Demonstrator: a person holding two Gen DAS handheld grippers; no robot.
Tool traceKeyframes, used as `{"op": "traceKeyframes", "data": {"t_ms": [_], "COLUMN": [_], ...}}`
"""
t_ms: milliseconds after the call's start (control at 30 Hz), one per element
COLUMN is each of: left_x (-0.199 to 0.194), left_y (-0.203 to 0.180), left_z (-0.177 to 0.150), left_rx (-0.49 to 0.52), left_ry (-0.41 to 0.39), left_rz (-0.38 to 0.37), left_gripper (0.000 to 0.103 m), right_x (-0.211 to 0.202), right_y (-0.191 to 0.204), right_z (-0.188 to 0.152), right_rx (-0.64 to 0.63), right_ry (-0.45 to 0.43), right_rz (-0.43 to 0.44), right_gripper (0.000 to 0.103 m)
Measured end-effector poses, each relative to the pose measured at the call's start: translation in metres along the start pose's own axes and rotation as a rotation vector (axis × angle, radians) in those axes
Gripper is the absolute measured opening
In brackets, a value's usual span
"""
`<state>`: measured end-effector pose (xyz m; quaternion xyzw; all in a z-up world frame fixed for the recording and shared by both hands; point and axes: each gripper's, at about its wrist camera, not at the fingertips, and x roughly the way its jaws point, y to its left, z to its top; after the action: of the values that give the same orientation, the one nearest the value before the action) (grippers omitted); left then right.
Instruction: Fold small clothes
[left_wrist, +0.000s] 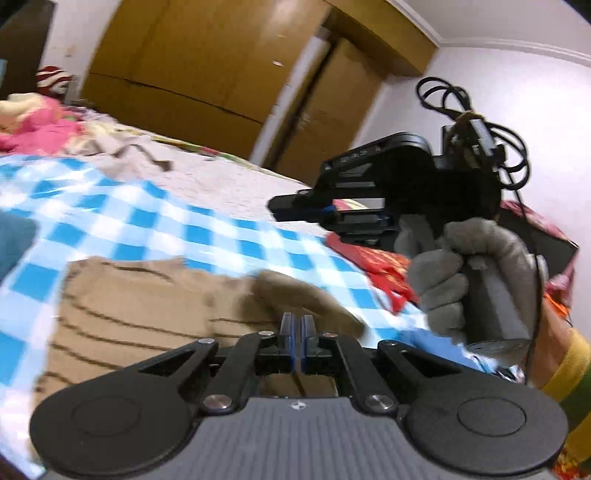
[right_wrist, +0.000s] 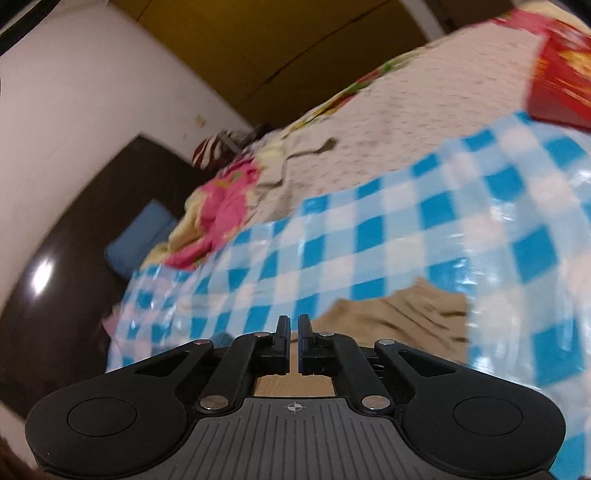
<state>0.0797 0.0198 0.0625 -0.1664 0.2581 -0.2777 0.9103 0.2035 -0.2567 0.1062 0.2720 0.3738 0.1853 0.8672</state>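
A small tan garment with dark stripes (left_wrist: 140, 314) lies on a blue-and-white checked sheet (left_wrist: 147, 221) on the bed. My left gripper (left_wrist: 296, 319) sits low over its right part, jaws closed together with nothing seen between them. In the right wrist view the garment (right_wrist: 406, 321) lies just beyond and right of my right gripper (right_wrist: 293, 321), whose jaws stand nearly together with a thin gap and nothing in it. The right gripper also shows in the left wrist view (left_wrist: 284, 205), raised above the sheet in a gloved hand.
A red packet (left_wrist: 373, 266) lies on the sheet's right side. A pink and cream pile of clothes (left_wrist: 33, 125) sits at the far left of the bed, near a blue pillow (right_wrist: 144, 236). Brown wardrobe doors (left_wrist: 207, 62) stand behind the bed.
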Motion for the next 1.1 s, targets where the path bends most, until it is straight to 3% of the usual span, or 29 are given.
{"op": "traceKeyframes", "data": {"t_ms": [67, 167, 300, 433, 567, 733, 800, 867, 900, 933, 967, 1000, 1100], "left_x": [-0.003, -0.009, -0.001, 0.020, 0.040, 0.047, 0.047, 0.046, 0.046, 0.045, 0.045, 0.045, 0.049], "left_y": [0.012, 0.015, 0.003, -0.011, -0.013, -0.017, -0.019, -0.024, -0.026, -0.029, -0.031, -0.034, -0.041], "left_z": [-0.004, -0.016, -0.026, -0.032, -0.035, -0.045, -0.048, -0.051, -0.052, -0.052, -0.053, -0.053, -0.055], "left_rx": [-0.019, -0.032, 0.022, 0.091, 0.097, 0.131, 0.147, 0.172, 0.186, 0.198, 0.206, 0.211, 0.223], "left_ry": [0.006, 0.029, 0.094, 0.158, 0.202, 0.248, 0.264, 0.270, 0.270, 0.269, 0.269, 0.269, 0.274], "left_rz": [0.013, -0.021, -0.090, -0.107, -0.084, -0.031, -0.020, -0.015, -0.013, -0.014, -0.017, -0.024, -0.044], "left_gripper": [0.014, 0.014, 0.014, 0.015, 0.015, 0.015, 0.015, 0.015, 0.015, 0.015, 0.015, 0.015, 0.015], "right_x": [0.013, 0.017, 0.004, -0.015, -0.026, -0.010, 0.002, 0.013, 0.018, 0.020, 0.019, 0.014, -0.015], "right_y": [0.014, 0.013, -0.026, -0.076, -0.095, -0.057, -0.042, -0.033, -0.033, -0.036, -0.044, -0.052, -0.078], "right_z": [0.000, -0.007, -0.021, -0.036, -0.045, -0.060, -0.069, -0.081, -0.086, -0.088, -0.089, -0.088, -0.084], "right_rx": [-0.025, -0.051, -0.030, 0.059, 0.123, -0.058, -0.146, -0.257, -0.297, -0.301, -0.272, -0.235, -0.136], "right_ry": [0.028, 0.036, 0.041, 0.055, 0.078, 0.165, 0.219, 0.242, 0.254, 0.264, 0.275, 0.274, 0.194], "right_rz": [-0.028, -0.137, -0.297, -0.389, -0.301, -0.122, -0.096, -0.168, -0.215, -0.235, -0.238, -0.229, -0.231], "right_gripper": [0.008, 0.014, 0.035, 0.041, 0.041, 0.058, 0.058, 0.058, 0.053, 0.043, 0.024, 0.017, 0.013]}}
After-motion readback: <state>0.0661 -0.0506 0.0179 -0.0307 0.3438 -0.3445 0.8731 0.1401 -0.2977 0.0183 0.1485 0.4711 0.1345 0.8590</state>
